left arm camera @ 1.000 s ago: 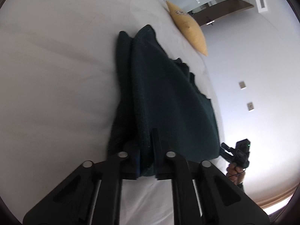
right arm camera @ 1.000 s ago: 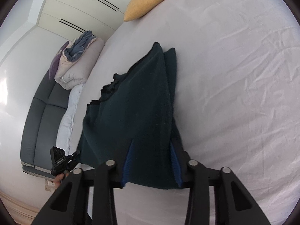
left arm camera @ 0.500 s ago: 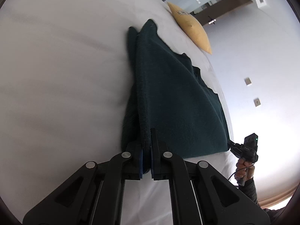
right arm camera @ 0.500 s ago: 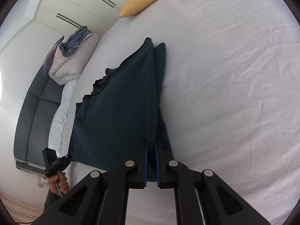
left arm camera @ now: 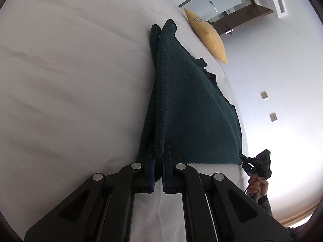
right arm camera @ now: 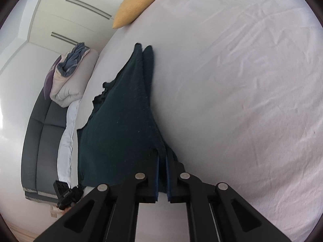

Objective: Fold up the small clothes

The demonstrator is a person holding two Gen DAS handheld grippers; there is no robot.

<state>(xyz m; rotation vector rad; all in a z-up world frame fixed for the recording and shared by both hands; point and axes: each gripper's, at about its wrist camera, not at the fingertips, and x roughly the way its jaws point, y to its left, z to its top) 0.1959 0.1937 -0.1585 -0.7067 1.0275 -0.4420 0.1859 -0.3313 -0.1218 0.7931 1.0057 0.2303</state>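
Note:
A dark teal knitted garment [left arm camera: 191,109] lies stretched out on the white bed sheet [left arm camera: 70,80], folded double along one long edge. My left gripper [left arm camera: 158,157] is shut on its near corner at that folded edge. In the right wrist view the same garment [right arm camera: 121,121] runs away from me, and my right gripper [right arm camera: 161,159] is shut on its other near corner. The right gripper [left arm camera: 256,164], held in a hand [left arm camera: 257,185], shows at the garment's far near corner in the left wrist view. The left gripper [right arm camera: 66,194] appears small at the lower left of the right wrist view.
A yellow pillow [left arm camera: 208,34] lies at the head of the bed beyond the garment, also seen as the pillow [right arm camera: 139,2]. A dark sofa [right arm camera: 40,141] with a pile of bedding [right arm camera: 68,80] stands beside the bed. Wardrobe doors [right arm camera: 70,14] are behind.
The right gripper's jaws closed onto the garment's corner. The left gripper tightened on its corner. Both hands moved slightly down and the garment now lies flatter and more stretched on the sheet.

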